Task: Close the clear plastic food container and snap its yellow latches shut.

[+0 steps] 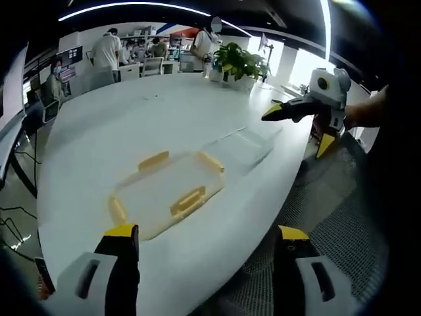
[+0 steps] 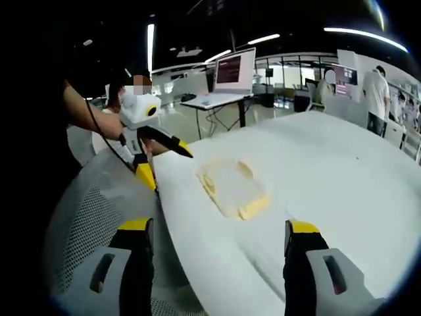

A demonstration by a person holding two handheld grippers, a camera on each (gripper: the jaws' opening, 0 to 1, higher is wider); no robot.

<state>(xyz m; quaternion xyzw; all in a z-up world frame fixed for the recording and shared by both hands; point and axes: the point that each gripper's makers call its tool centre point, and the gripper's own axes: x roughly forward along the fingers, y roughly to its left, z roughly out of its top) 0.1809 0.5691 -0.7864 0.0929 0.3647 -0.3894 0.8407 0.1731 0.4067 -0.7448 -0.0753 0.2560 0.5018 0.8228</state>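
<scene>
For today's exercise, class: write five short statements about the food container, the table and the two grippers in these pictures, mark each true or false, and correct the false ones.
1. The left gripper is clamped on a yellow latch. False: its jaws are open, holding nothing.
2. The container lies on a white table. True.
3. The right gripper is open. True.
4. A potted plant stands at the table's far end. True.
5. The container sits in the middle of the table. False: it lies near the edge.
</scene>
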